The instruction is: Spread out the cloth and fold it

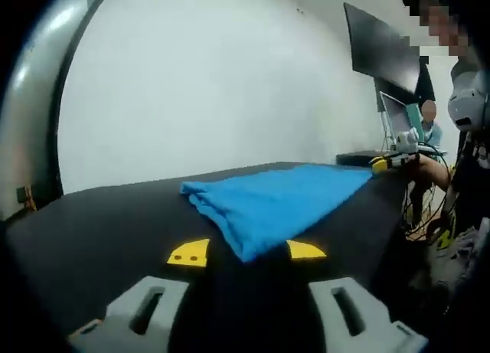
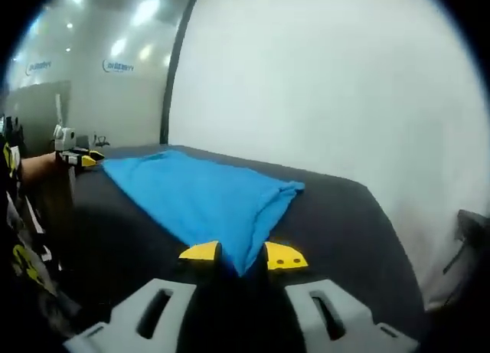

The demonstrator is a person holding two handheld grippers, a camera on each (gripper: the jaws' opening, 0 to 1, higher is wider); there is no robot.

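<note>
Two tongs are meeting the blue cloth [image 1: 279,204] from opposite ends of the black table [image 1: 99,230]. In the left gripper view, the left tongs [image 1: 246,252] are reaching forward with yellow tips standing apart, and a corner of the cloth is lying between them; whether the tips are pressing on the fabric or only flanking it cannot be told. In the right gripper view, the right tongs [image 2: 243,255] are doing the same at the other end: tips apart, a cloth corner dipping into the gap, and contact is not clear there either.

From the left tongs, the cloth is stretching away forward and to the right, ending near the right tongs, which are showing small at the far table edge. From the right tongs, it is running forward and to the left toward the left tongs at the far edge. A white wall [image 1: 214,85] is rising behind the table.

As for progress, the cloth is looking doubled or bunched rather than flat: a thick rolled edge is showing along the side just ahead of the left tongs, and soft creases are running toward each pinched end. It is reading as pulled long between two corners, not yet opened into a flat sheet. So the spreading seems under way at best, and the tidy fold is probably wholly ahead.
</note>
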